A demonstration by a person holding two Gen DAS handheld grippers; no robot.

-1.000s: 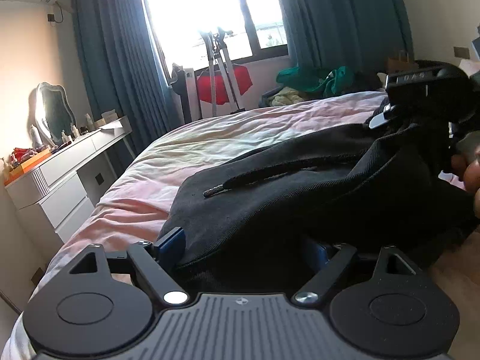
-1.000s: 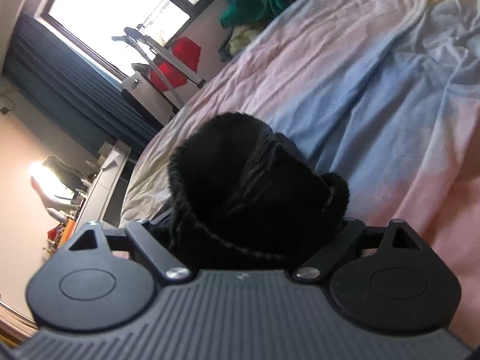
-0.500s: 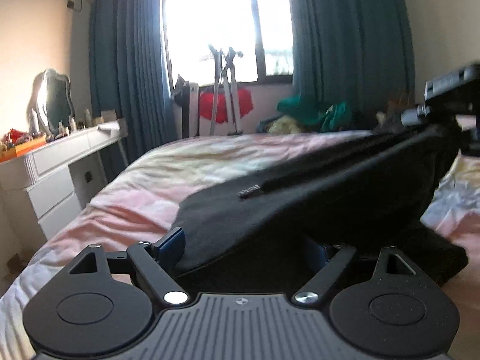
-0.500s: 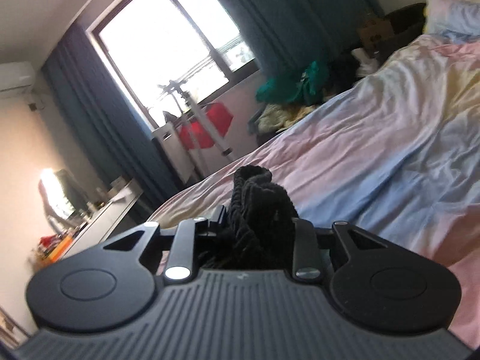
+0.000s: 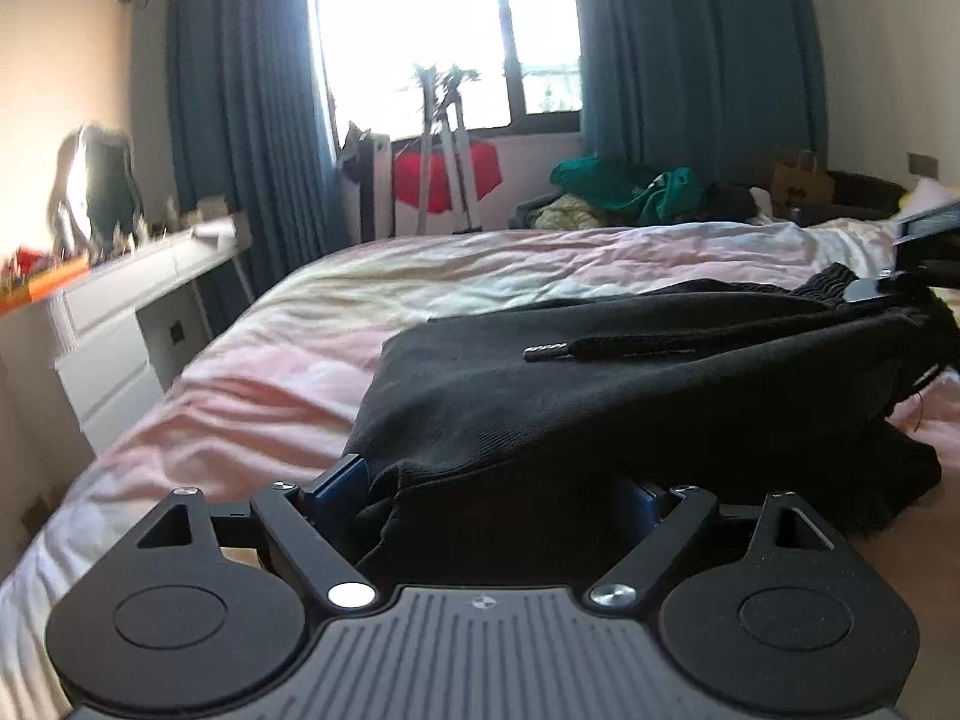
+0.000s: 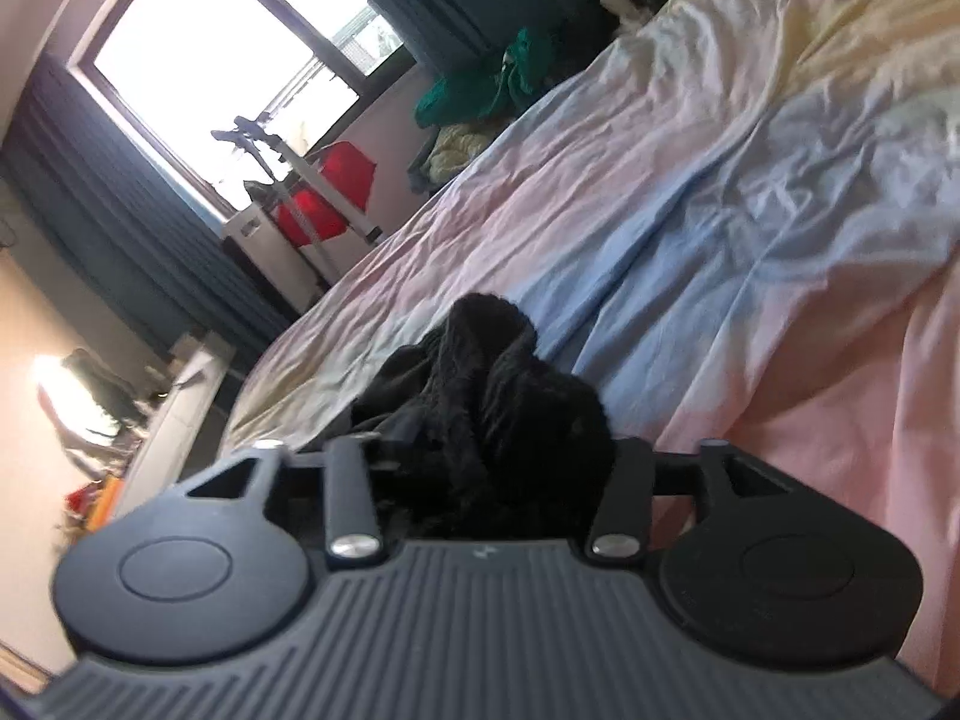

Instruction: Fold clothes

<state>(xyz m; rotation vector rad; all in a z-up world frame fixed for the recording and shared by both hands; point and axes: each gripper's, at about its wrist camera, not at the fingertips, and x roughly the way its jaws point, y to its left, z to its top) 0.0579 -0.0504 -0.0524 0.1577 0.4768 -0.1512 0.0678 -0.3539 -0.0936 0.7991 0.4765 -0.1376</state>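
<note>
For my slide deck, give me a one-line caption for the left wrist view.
Left tool grips the black garment, its drawstring on top, over a pink bedsheet.

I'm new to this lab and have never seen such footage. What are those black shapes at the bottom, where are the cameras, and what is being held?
Each picture comes from a camera on a hand-held two-finger gripper, looking along its fingers. The left gripper and the right gripper each clamp an end of one black knit garment with a drawstring, stretched over a pink and pale blue rumpled bedsheet. The right gripper also shows at the left view's right edge.
</note>
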